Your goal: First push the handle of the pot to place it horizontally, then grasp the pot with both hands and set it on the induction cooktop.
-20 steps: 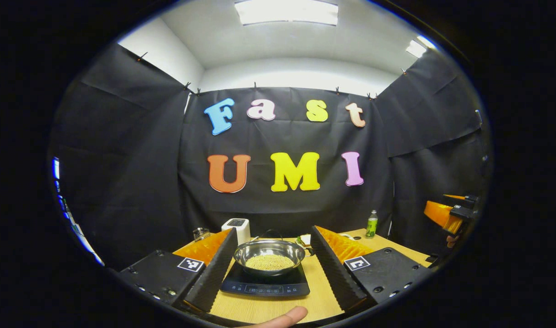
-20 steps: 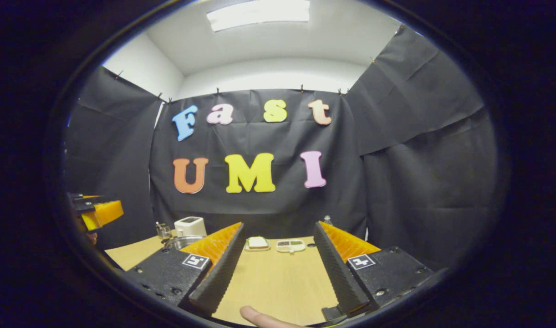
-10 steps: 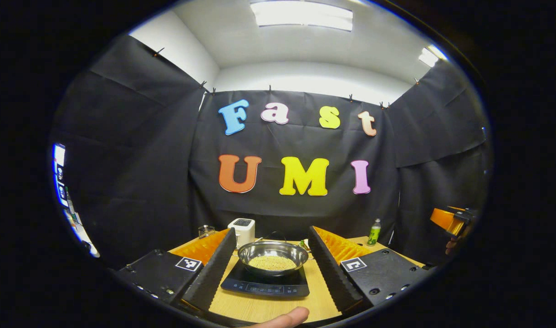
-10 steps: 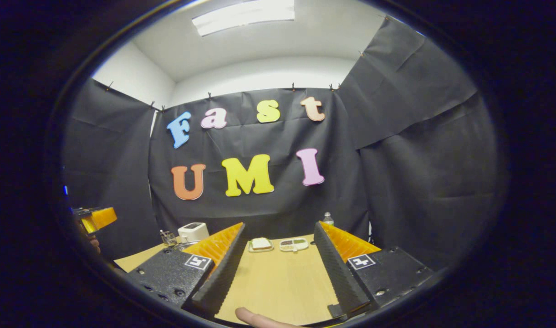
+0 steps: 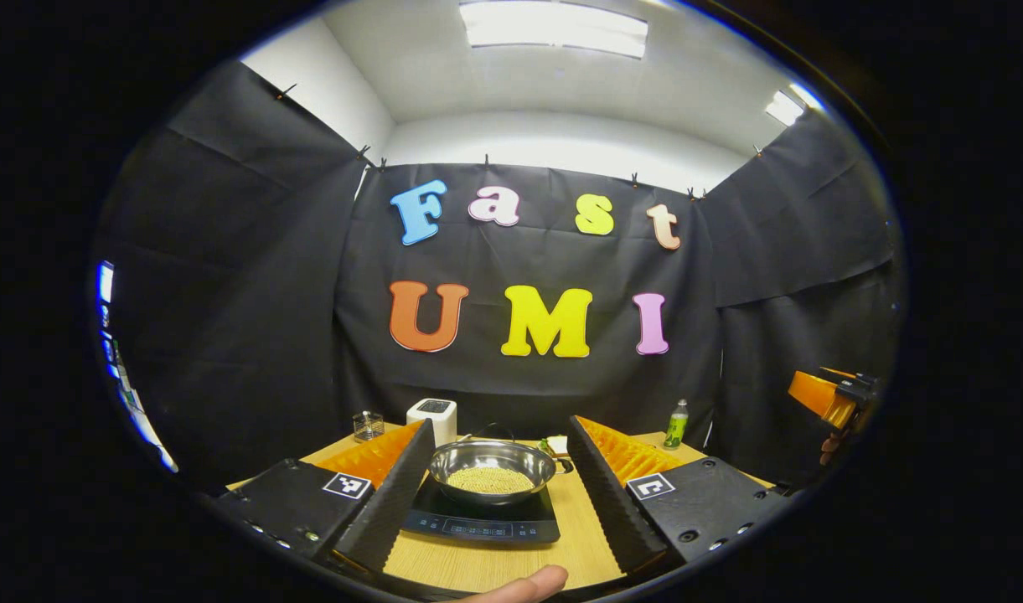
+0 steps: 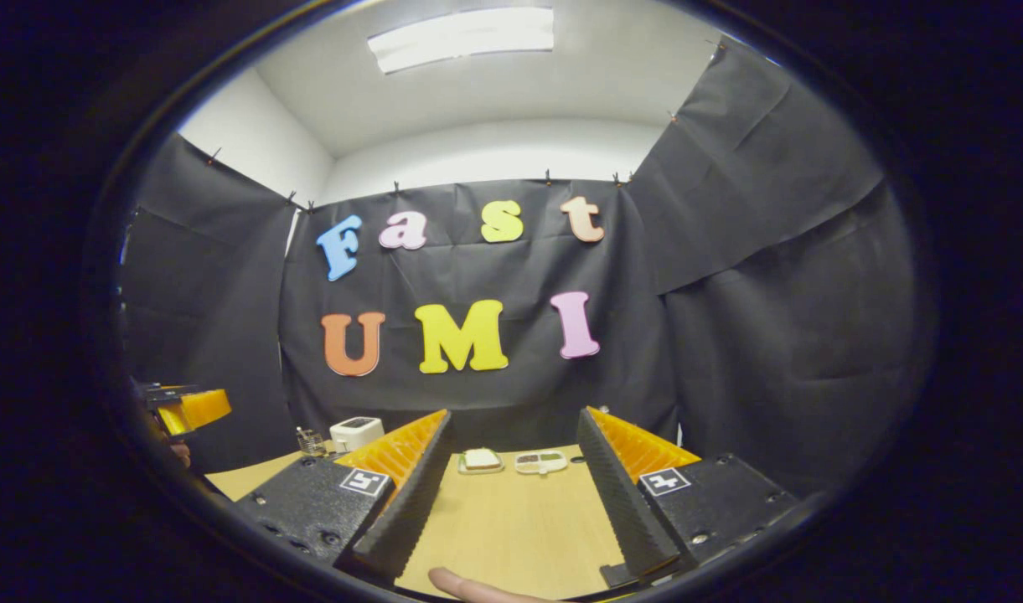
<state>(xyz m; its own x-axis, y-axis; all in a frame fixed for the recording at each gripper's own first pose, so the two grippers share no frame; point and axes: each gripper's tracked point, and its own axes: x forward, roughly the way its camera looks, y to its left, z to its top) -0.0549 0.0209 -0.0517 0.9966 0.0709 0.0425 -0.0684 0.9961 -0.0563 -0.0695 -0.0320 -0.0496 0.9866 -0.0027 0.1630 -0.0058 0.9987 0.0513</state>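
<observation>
**Count of things on the table**

One pot [image 5: 492,466] on one induction cooktop [image 5: 480,521]. One white box-shaped appliance [image 5: 432,417], one small glass jar [image 5: 368,425], one green bottle [image 5: 675,425]. Two small dishes: one [image 6: 482,461] and another [image 6: 540,461]. Two grippers: left [image 5: 498,490], right [image 6: 511,494].

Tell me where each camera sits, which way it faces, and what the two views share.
Left gripper view: rides on the left gripper, facing the back wall over the pot on the induction cooktop; a fingertip shows below.
Right gripper view: rides on the right gripper, facing the same wall over bare table; a fingertip shows.
Shared: the white box, and each other's gripper at the edge.
</observation>
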